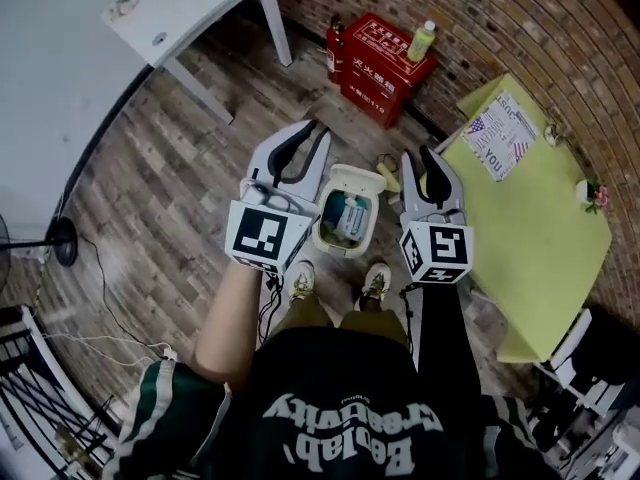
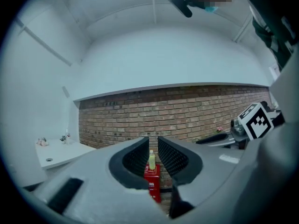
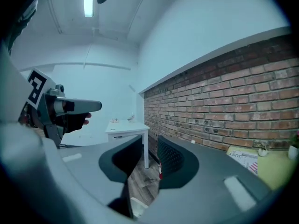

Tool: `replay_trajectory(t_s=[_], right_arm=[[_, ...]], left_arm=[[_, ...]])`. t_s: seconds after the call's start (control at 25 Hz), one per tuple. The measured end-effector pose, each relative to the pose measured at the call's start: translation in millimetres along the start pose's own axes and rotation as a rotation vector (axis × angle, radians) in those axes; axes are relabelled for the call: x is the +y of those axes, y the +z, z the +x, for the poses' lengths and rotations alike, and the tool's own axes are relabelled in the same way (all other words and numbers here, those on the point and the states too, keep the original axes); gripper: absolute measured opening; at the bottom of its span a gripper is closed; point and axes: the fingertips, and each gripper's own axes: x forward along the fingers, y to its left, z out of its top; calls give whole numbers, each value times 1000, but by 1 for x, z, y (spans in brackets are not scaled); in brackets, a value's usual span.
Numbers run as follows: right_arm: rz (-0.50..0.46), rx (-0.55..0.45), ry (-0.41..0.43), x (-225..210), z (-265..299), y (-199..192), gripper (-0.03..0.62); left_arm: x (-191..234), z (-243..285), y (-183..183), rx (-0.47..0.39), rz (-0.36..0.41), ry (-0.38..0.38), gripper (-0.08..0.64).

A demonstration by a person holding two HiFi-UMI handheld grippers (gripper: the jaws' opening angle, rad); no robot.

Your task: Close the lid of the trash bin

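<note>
Found trash bin [image 1: 324, 236] on floor, lid [image 1: 360, 178] raised. Found left gripper [image 1: 306, 140] and right gripper [image 1: 420, 158] flanking it, both 2 narrowly parted, gripping nothing.

Head view: overhead, steeply down onto the floor [image 1: 150, 198], left gripper [image 1: 313, 133] and right gripper [image 1: 420, 158] close beneath. Left gripper view: level along its jaws, facing the brick wall [image 2: 196, 108] and red box [image 2: 152, 183]. Right gripper view: along its jaws, facing the white worktop [image 3: 126, 129]. All 3 share wall and worktop; each gripper view catches the other gripper
</note>
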Motion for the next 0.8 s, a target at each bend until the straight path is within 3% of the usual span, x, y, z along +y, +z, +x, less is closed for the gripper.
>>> replay_trajectory(t_s=[0.2, 0.32, 0.48, 0.8], right_arm=[[86, 31, 196, 2, 16, -16, 103], [108, 52, 254, 4, 24, -30, 103], [147, 71, 283, 10, 29, -48, 101], [169, 141, 244, 25, 47, -100, 101]], left_arm=[[-4, 9, -10, 24, 1, 100, 63], [-9, 10, -24, 57, 8, 128, 74], [-9, 2, -41, 84, -18, 155, 77], [4, -1, -77, 103, -64, 115, 77]])
